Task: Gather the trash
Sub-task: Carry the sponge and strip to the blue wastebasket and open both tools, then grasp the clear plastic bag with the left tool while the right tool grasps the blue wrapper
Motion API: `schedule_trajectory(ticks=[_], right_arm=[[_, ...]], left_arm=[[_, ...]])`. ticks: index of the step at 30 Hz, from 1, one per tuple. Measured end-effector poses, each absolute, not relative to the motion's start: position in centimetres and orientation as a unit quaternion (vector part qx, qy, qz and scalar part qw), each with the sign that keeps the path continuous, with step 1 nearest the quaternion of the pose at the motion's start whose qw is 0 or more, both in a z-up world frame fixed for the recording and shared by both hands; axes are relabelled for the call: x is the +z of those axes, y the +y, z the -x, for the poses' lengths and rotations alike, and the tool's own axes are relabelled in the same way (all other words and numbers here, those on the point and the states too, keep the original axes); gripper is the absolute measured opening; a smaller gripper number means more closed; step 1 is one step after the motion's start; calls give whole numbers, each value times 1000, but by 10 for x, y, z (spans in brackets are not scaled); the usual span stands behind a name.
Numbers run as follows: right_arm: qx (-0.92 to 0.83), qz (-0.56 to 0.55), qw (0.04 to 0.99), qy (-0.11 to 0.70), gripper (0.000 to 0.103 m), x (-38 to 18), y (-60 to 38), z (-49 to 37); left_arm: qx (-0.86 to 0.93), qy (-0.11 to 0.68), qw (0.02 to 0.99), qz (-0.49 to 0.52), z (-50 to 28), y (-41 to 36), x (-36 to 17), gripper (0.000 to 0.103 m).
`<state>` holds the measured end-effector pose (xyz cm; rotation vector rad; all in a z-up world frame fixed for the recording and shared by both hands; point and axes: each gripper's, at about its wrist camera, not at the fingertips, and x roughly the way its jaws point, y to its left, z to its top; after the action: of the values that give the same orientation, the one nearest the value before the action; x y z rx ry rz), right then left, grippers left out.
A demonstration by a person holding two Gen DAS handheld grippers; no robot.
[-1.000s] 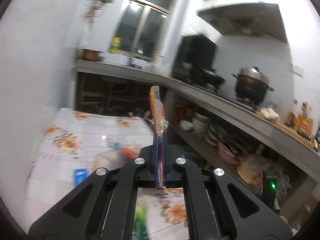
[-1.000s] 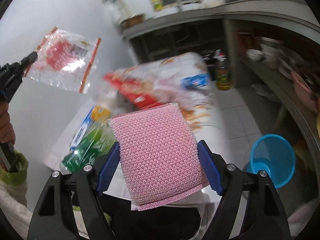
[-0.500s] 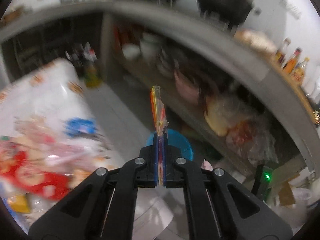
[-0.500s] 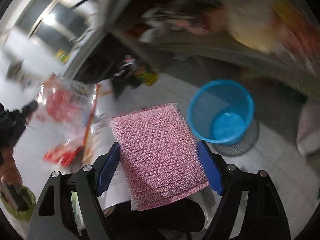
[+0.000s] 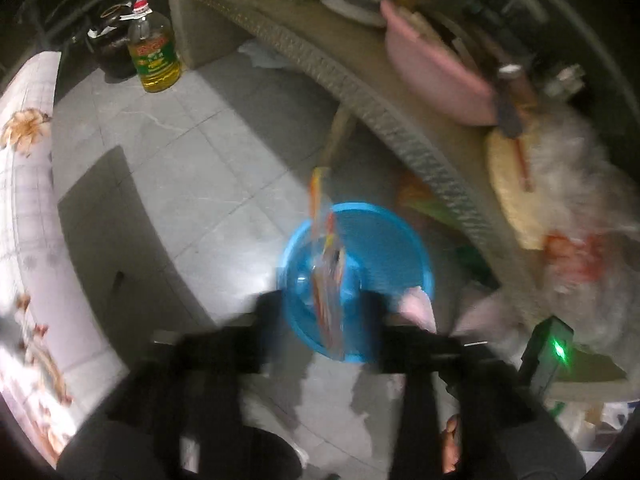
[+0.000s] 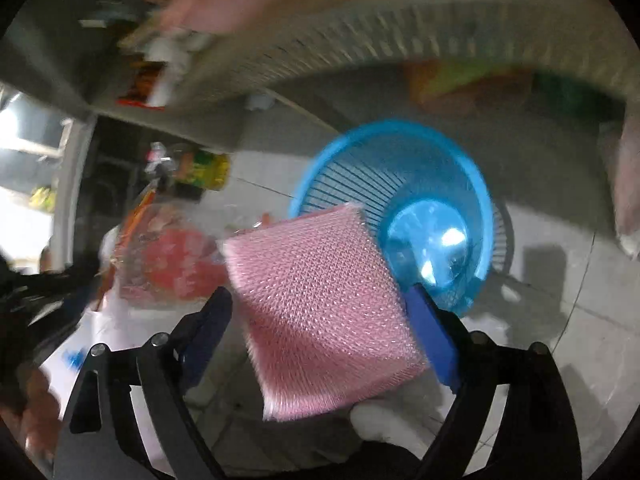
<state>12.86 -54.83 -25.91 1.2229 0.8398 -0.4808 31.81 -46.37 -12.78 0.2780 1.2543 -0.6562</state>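
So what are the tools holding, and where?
Nothing gripped: both jaws are opening. The clear red-printed wrapper sits loose inside the left tool; the pink mesh sponge touches one pad of the right tool.

1 blue bin (image 5: 394,240), 1 plastic wrapper (image 5: 328,276), 1 pink sponge (image 6: 324,304), 1 oil bottle (image 5: 154,52)

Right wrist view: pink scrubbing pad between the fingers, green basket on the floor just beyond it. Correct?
Not quite. The basket is blue, not green, as the right wrist view shows. The pink scrubbing pad is between the right gripper's opening fingers.
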Motion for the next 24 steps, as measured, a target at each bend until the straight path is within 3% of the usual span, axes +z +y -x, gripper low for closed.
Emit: schedule_trajectory(ticks=[4, 10, 18, 24], right_arm=[[-244, -551, 686, 407, 86, -295, -546, -144], [-262, -515, 704, 413, 86, -287, -526, -124], [-257, -432, 763, 406, 86, -218, -489, -84], [-212, -364, 822, 384, 86, -145, -452, -71]], left_arm=[[-294, 560, 762, -140, -321, -466, -131, 68], [-316, 529, 770, -169, -307, -447, -97, 76], [-373, 485, 776, -155, -276, -376, -3, 76], [-365, 435, 820, -72, -259, -243, 86, 76]])
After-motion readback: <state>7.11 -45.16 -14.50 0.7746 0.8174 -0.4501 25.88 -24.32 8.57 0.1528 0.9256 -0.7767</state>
